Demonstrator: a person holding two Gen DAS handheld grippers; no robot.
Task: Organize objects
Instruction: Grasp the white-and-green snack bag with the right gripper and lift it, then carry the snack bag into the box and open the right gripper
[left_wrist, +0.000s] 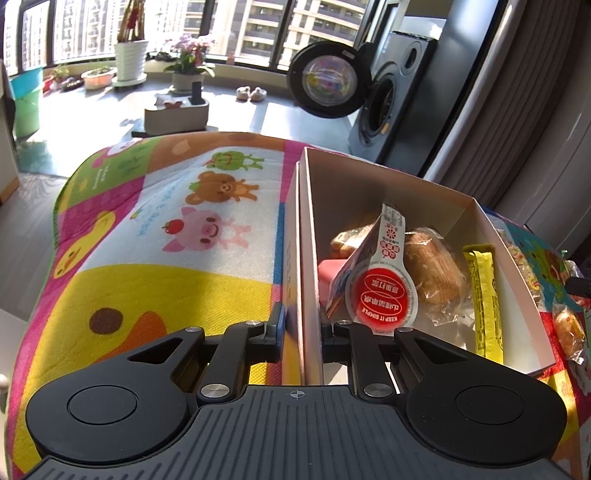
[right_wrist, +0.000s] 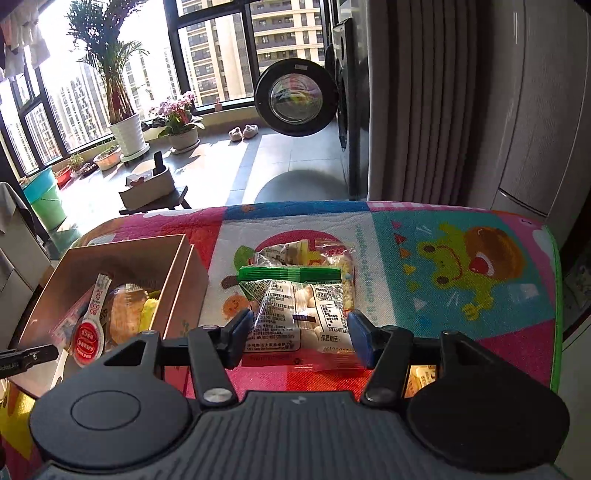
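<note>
Item one: my left gripper (left_wrist: 301, 328), jaws nearly closed, pinching the left wall of the cardboard box (left_wrist: 399, 195), one finger outside and one inside. The box runs long axis away from me on the cartoon mat (left_wrist: 177, 206). Inside, seen only from the left wrist in detail: red-capped pouch (left_wrist: 384, 295) leaning upright, wrapped bread (left_wrist: 436, 266), yellow stick packet (left_wrist: 485, 302) lying lengthwise along the right wall.

Item two: my right gripper (right_wrist: 300, 338), jaws wide apart, straddling a clear snack bag (right_wrist: 299, 314), holding nothing. The bag lies flat just right of the box, long axis pointing away; more packets (right_wrist: 306, 254) are piled beyond it.

Background: open washer door (right_wrist: 295, 99).
</note>
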